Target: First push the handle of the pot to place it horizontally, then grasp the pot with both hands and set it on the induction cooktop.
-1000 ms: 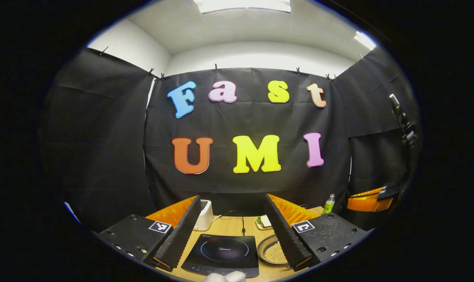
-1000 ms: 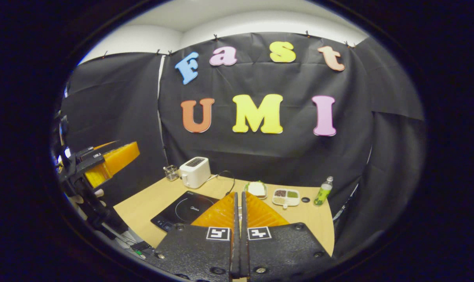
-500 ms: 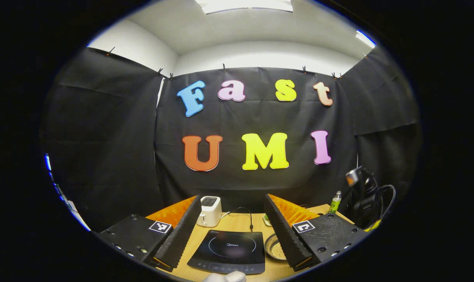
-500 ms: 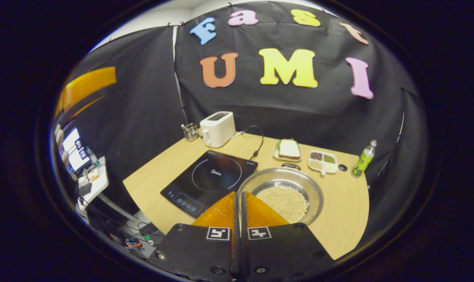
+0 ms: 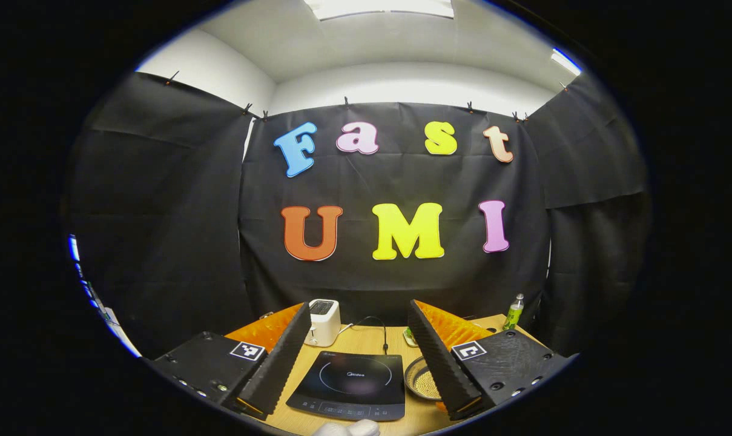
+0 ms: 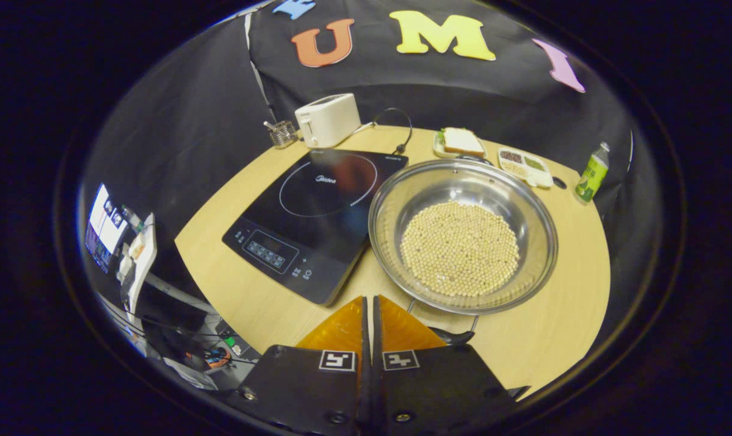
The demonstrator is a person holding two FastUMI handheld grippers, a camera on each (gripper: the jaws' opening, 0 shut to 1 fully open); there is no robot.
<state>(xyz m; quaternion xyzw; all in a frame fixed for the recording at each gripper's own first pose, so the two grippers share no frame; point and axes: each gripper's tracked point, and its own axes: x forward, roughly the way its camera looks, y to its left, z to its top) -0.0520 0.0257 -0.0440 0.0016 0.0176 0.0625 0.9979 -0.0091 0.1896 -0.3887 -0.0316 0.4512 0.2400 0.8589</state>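
Steel pot (image 6: pixel 462 233) of beans sits on the desk (image 6: pixel 250 297) right of the induction cooktop (image 6: pixel 317 212) — handle unpushed; right gripper (image 6: pixel 369 315) closed empty, left gripper (image 5: pixel 356 351) wide open.

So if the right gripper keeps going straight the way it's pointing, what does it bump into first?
Probably the pot's near handle, just past the shut right gripper. Behind it sits the pot of beans. Depth is hard to judge, so it may hit the table first.
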